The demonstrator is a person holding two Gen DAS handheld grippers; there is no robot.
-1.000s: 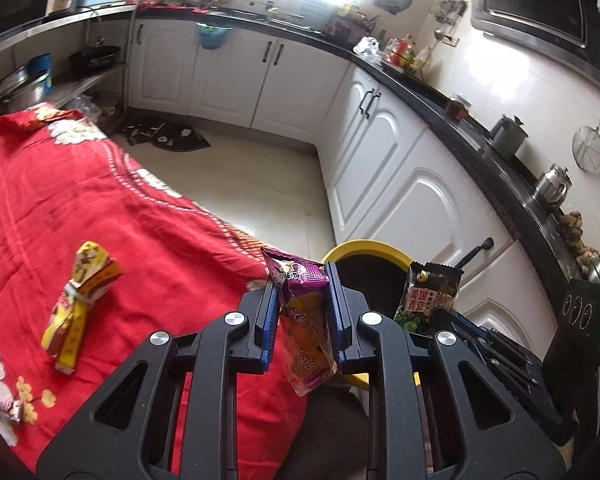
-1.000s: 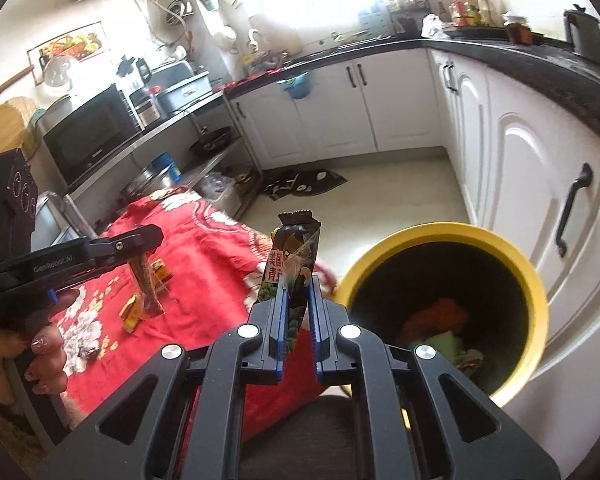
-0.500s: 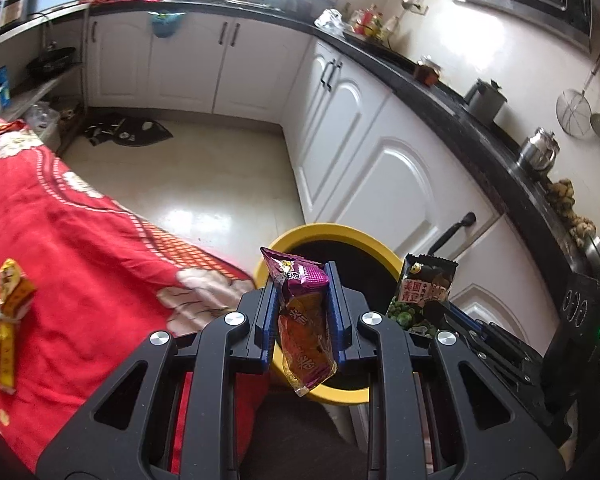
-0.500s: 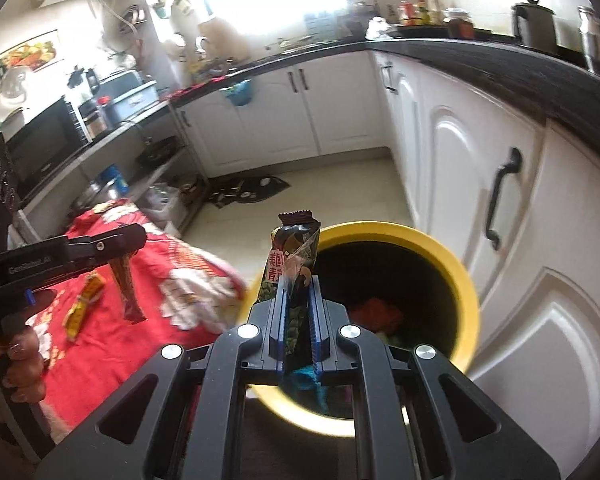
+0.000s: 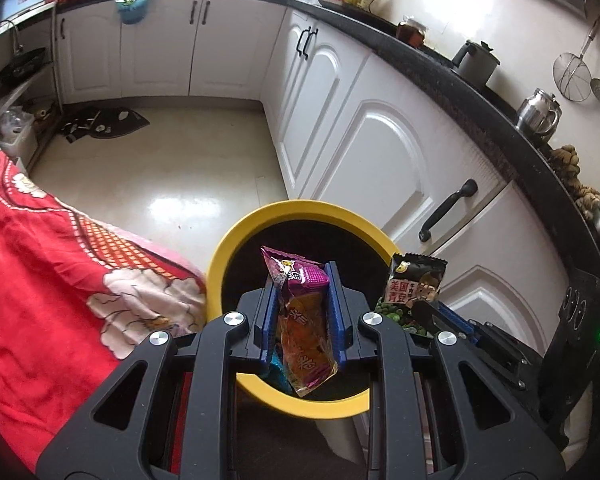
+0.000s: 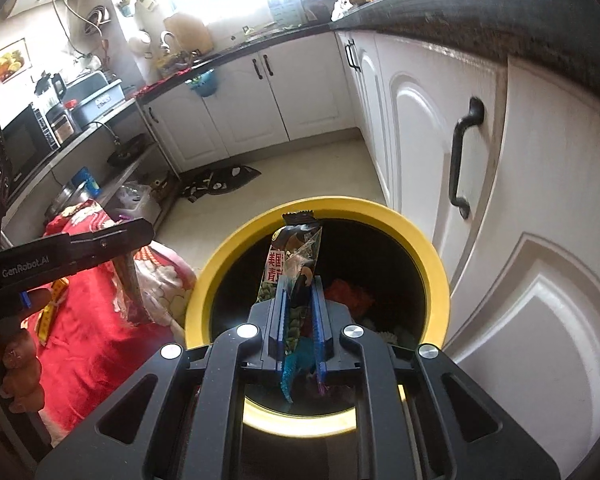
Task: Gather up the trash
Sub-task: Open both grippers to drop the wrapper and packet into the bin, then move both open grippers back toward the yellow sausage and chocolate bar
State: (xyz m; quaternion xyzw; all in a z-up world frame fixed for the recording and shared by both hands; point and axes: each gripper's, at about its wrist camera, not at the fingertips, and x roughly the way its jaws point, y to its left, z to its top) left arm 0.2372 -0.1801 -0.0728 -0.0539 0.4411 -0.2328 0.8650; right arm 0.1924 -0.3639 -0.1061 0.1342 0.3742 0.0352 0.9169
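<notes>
Purple foil fills my left gripper (image 5: 303, 316): its blue pads are clamped on a purple snack wrapper (image 5: 303, 322), held upright over the yellow-rimmed bin (image 5: 236, 236). At three o'clock, my right gripper (image 6: 299, 316) is pinched shut on a green pea packet (image 6: 290, 268), above the same bin. At nine o'clock spreads the red tablecloth (image 5: 32, 280); beyond, at twelve, white cabinets (image 5: 160, 40).
</notes>
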